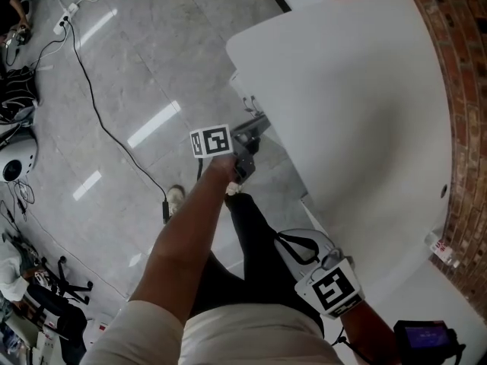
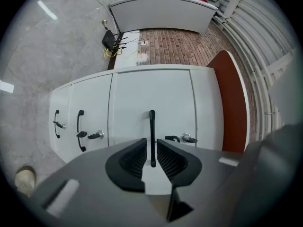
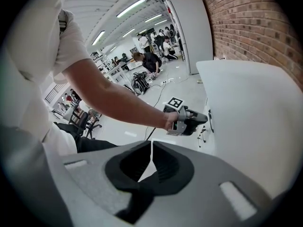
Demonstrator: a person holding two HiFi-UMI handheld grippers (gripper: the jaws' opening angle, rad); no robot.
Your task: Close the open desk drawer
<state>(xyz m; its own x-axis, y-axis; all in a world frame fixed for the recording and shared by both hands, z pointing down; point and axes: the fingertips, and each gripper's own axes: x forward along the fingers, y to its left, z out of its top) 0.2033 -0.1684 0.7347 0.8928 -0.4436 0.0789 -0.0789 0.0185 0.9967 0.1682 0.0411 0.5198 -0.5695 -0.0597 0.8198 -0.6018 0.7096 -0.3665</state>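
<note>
The white desk (image 1: pixel 358 112) has a row of white drawer fronts with black handles. In the left gripper view, the middle front (image 2: pixel 137 98) fills the centre, and I cannot tell how far it stands out. My left gripper (image 2: pixel 152 142) is shut on the lower part of that front's black handle (image 2: pixel 152 126). The head view shows this gripper (image 1: pixel 249 147) at the desk's near edge, and the right gripper view shows it (image 3: pixel 191 120) against the desk's side. My right gripper (image 3: pixel 151 145) is shut on nothing and held back by my hip, its marker cube (image 1: pixel 335 290) at the lower right.
Two narrower drawer fronts to the left carry their own handles (image 2: pixel 80 129) and a key (image 2: pixel 97 135); another key (image 2: pixel 189 138) sits right of the gripped handle. A brick wall (image 1: pixel 456 67) runs behind the desk. A black cable (image 1: pixel 99 112) crosses the grey floor. People work far off (image 3: pixel 151 58).
</note>
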